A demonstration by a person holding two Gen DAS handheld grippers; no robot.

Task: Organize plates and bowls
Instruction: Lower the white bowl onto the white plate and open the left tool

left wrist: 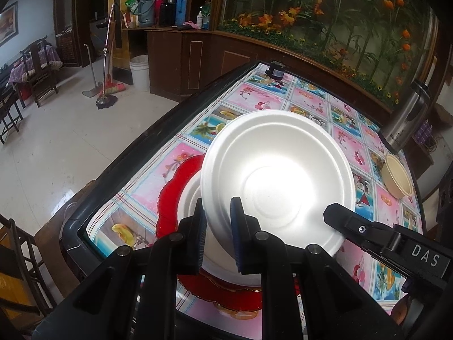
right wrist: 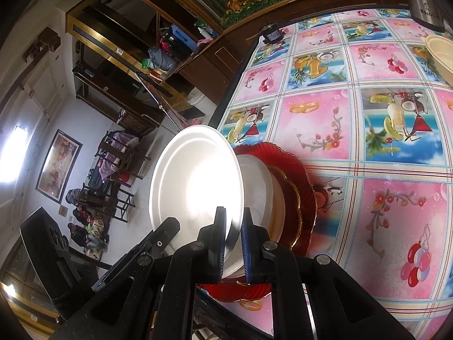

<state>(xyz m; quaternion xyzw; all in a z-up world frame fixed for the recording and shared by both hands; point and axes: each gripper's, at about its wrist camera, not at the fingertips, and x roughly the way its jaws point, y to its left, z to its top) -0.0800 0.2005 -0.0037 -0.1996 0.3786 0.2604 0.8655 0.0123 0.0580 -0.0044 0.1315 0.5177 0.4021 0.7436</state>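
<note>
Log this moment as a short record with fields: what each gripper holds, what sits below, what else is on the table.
held item: white foam plate, tilted
left gripper: shut on the plate's near rim
right gripper: shut on the plate's rim at another spot
below: stack with a white dish on red scalloped plates
surface: table with pink and blue fruit-print cloth
also on table: beige bowl, steel flask

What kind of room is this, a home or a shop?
Most likely a lived-in home's dining area: a table under a fruit-print cloth, wooden chairs across the tiled floor, and a mop beside a cabinet holding thermos flasks.
</note>
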